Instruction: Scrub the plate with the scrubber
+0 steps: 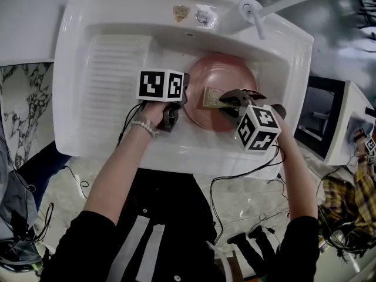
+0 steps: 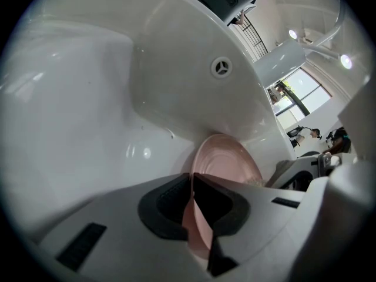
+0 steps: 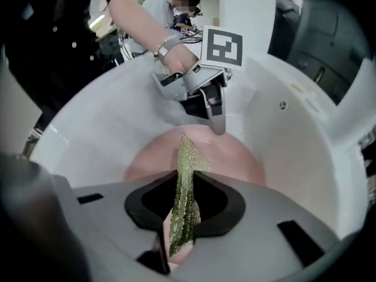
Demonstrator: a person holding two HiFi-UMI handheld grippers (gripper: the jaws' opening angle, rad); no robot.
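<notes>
A pink plate [image 1: 226, 78] lies in the white sink [image 1: 117, 57]. My left gripper [image 1: 183, 96] is shut on the plate's left rim; in the left gripper view the thin rim [image 2: 194, 216] runs between the dark pads and the plate [image 2: 226, 163] stretches beyond. My right gripper [image 1: 230, 103] is shut on a thin yellow-green scrubber [image 1: 211, 96], held over the plate's middle. In the right gripper view the scrubber [image 3: 185, 198] stands edge-on between the jaws above the plate [image 3: 235, 163], with the left gripper [image 3: 214, 119] at the plate's far rim.
A ribbed draining board [image 1: 114, 81] fills the sink's left half. The tap [image 1: 252, 10] stands at the back right, and the overflow hole [image 2: 221, 67] sits in the back wall. A white appliance [image 1: 346, 122] is to the right, and cables [image 1: 247, 175] hang below the sink's front edge.
</notes>
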